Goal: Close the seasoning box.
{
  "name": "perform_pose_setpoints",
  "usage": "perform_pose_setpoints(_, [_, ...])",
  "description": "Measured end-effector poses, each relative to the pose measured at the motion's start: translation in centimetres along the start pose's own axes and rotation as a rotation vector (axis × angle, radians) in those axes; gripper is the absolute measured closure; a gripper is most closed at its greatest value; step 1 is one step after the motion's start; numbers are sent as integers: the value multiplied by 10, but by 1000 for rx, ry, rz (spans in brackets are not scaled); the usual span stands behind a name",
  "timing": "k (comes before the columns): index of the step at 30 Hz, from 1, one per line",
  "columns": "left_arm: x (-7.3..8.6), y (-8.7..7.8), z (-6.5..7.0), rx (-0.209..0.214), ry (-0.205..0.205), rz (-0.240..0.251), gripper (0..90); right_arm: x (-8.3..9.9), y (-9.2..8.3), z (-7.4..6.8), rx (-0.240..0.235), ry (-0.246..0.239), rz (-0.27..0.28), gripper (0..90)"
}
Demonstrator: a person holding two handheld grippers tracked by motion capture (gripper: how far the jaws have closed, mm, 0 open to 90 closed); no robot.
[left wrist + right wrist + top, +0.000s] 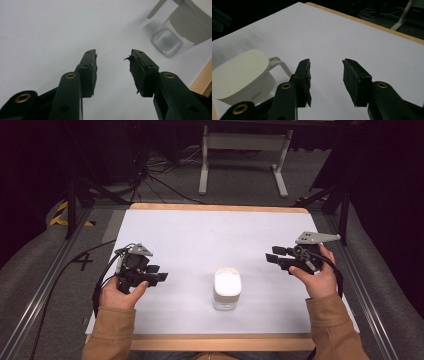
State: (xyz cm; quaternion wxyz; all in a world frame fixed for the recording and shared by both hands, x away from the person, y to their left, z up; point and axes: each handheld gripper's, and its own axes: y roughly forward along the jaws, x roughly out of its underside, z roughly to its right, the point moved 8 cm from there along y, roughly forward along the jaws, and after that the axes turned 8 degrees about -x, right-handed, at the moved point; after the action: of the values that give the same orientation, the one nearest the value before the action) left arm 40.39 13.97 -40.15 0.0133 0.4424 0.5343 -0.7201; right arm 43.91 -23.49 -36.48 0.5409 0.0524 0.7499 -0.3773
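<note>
The jar [227, 290] stands upright near the desk's [200, 235] front edge, between your two grippers and apart from both — white lid on top, its side handle toward your right. Bare white surface lies all round it. Your left gripper [159, 274] and right gripper [273, 259] both hold their jaws open, empty.

Only the lidded jar [227, 289] stands on the white tabletop [200, 235], open room all round
</note>
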Motion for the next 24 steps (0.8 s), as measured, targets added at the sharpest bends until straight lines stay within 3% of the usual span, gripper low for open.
perform_pose_setpoints(6, [-1,5,-5,-7,-8,-13,564,9,-12,17,65,39,-9,538])
perform_pose_setpoints(14, [-1,9,-16,-18,-28,-17,563,34,-23,46,171,108,-67,523])
perform_pose_setpoints(24, [5,27,-32,-35,-63,-56,559,60,-23,65,197,175,-122,521])
